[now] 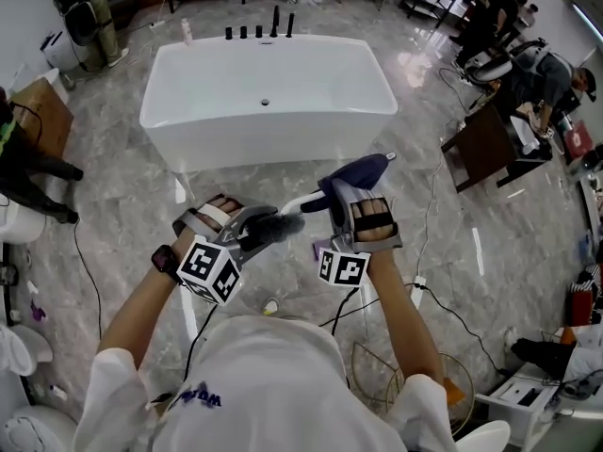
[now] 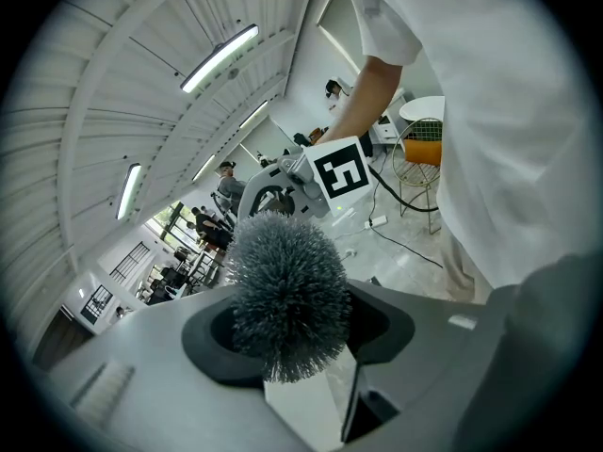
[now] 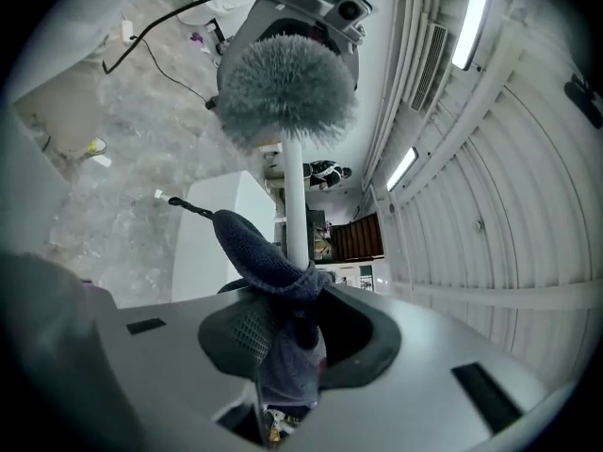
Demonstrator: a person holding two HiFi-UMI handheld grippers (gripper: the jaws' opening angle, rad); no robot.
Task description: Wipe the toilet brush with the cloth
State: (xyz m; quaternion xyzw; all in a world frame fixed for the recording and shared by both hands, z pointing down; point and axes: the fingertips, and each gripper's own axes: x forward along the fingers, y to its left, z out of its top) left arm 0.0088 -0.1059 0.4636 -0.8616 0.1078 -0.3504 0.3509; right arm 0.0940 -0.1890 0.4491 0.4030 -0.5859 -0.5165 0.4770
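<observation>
Toilet brush (image 3: 283,78) is clenched by its bristle head in the left hand-held gripper (image 2: 294,347); its white handle is met by the blue cloth (image 3: 259,252) grasped in the right hand-held gripper (image 3: 283,337).

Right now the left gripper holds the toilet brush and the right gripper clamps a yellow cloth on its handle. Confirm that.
Not quite: the cloth is dark blue, not yellow, as the right gripper view shows. The rest stands.

front: bathtub (image 1: 268,102) walls off my way ahead | before it: marble floor (image 1: 122,215) open | right: dark desk (image 1: 490,144) | low right: wire basket (image 1: 419,384) by my leg | between left tool (image 1: 252,232) and right tool (image 1: 347,194): toilet brush (image 1: 297,203) and cloth (image 1: 363,172) bridge the gap
</observation>
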